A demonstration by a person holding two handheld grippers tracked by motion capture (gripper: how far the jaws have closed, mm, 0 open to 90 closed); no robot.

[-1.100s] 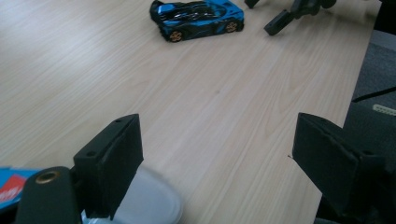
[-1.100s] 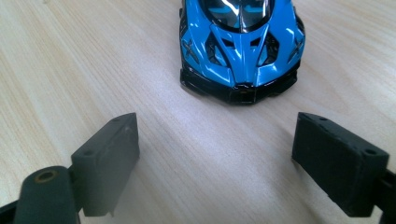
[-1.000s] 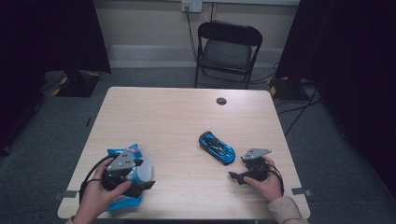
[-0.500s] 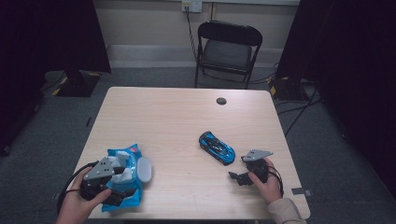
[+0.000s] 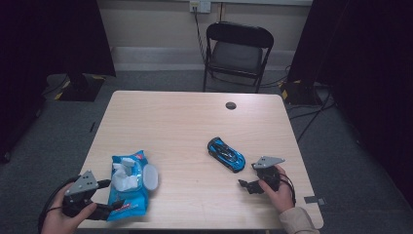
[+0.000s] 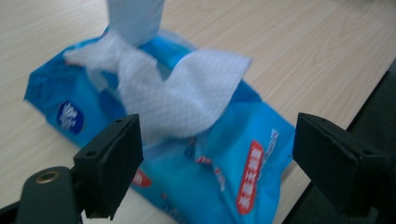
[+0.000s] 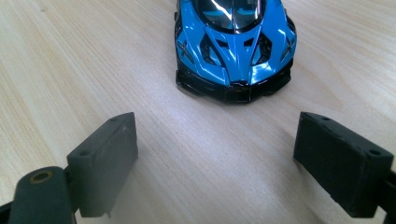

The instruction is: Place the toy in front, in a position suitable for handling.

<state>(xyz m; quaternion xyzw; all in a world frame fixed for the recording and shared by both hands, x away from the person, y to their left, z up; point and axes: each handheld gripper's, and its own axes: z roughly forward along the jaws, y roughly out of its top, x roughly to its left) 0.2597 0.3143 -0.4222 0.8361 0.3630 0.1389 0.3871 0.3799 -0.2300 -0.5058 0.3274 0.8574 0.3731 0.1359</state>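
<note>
So the left gripper (image 5: 104, 197) has its jaws spread wide with nothing in them, parked at the near-left corner of the table (image 5: 195, 122). The blue wet wipes pack (image 5: 127, 187) lies right ahead of it, long axis running away from the jaws, flip lid open and a white wipe (image 6: 180, 95) sticking up just past the pads, centred between them. Looks to me like a straight push forward and a pinch gets it. The right gripper (image 5: 249, 185) is wide and empty too, sitting near the nose of the blue toy sports car (image 5: 226, 154), well apart from the pack. Left hand's way closer.
</note>
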